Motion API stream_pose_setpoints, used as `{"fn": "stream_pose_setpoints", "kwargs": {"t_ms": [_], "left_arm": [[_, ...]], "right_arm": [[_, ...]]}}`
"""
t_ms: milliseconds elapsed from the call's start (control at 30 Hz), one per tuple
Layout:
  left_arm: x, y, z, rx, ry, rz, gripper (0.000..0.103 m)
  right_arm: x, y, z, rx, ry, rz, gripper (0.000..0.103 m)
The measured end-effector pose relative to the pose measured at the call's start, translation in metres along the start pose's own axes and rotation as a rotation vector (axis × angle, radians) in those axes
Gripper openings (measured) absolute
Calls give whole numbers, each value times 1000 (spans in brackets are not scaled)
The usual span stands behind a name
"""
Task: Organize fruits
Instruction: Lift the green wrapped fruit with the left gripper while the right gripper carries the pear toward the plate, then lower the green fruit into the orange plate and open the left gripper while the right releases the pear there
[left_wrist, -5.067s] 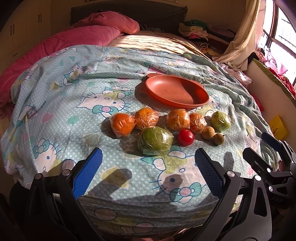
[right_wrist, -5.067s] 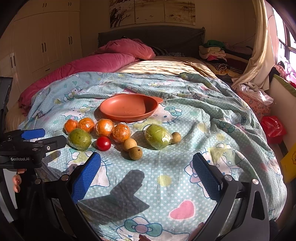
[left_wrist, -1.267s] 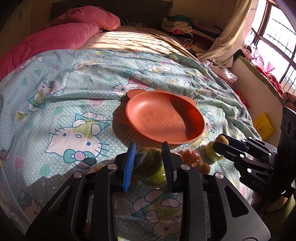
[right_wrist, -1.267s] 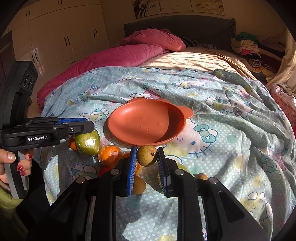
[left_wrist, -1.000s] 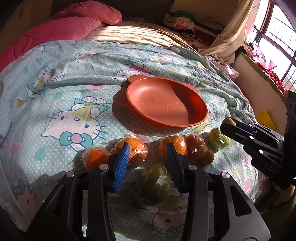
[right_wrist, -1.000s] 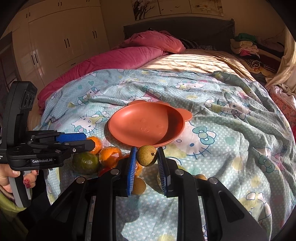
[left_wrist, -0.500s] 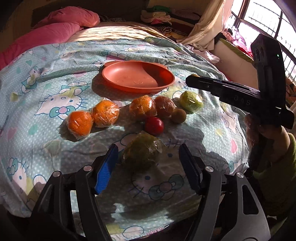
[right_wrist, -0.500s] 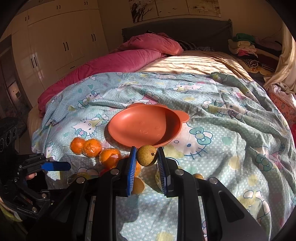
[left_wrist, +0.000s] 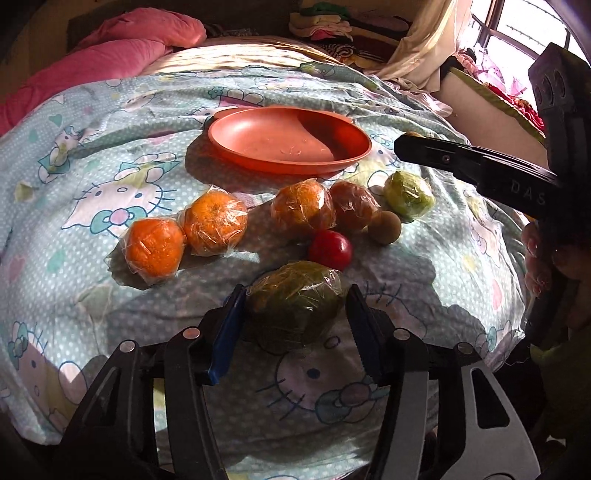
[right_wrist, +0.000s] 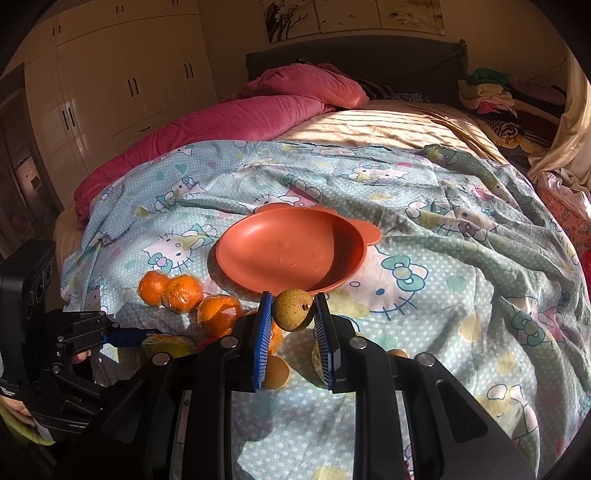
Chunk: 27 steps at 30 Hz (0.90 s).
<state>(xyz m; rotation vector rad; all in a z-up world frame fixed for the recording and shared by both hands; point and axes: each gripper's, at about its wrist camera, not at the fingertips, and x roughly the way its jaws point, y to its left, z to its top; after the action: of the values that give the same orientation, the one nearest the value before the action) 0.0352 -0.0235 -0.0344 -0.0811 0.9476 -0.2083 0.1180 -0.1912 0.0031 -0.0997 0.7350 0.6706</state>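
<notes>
A dark green fruit in plastic wrap (left_wrist: 291, 301) lies on the bedspread between the blue pads of my left gripper (left_wrist: 295, 293). Its jaws are closing, and the pads stand at the fruit's sides without pressing it. An empty orange plate (left_wrist: 288, 142) sits further back. My right gripper (right_wrist: 293, 300) is shut on a small round brown fruit (right_wrist: 291, 312), held above the plate's (right_wrist: 288, 254) near rim. The right gripper (left_wrist: 424, 149) reaches in from the right in the left wrist view. The left gripper (right_wrist: 125, 338) shows low at the left in the right wrist view.
Several wrapped oranges (left_wrist: 214, 223) lie in a row before the plate, with a red fruit (left_wrist: 330, 249), a brown fruit (left_wrist: 384, 227) and a light green wrapped fruit (left_wrist: 408, 192). A pink quilt (right_wrist: 221, 122) lies at the bed's head. A hand (left_wrist: 539, 254) grips the right tool.
My left gripper let the dark green fruit down onto the bedspread, opened wide and drew back; its jaws now stand narrower around the fruit. The right gripper stays still on the brown fruit.
</notes>
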Motion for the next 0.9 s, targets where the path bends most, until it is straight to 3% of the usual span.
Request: {"fn": "stream_pose_setpoints", "kwargs": {"t_ms": [333, 500, 700, 900], "left_arm": [[5, 5, 6, -12, 16, -16, 45], [-13, 6, 18, -19, -26, -41, 44], [-32, 13, 54, -38, -92, -44, 44], [-27, 25, 100, -50, -135, -26, 44]], "right_arm": [[8, 0, 3, -1, 10, 2, 22], [8, -1, 8, 2, 3, 8, 22], [6, -3, 20, 2, -12, 14, 22], [11, -5, 33, -21, -12, 19, 22]]}}
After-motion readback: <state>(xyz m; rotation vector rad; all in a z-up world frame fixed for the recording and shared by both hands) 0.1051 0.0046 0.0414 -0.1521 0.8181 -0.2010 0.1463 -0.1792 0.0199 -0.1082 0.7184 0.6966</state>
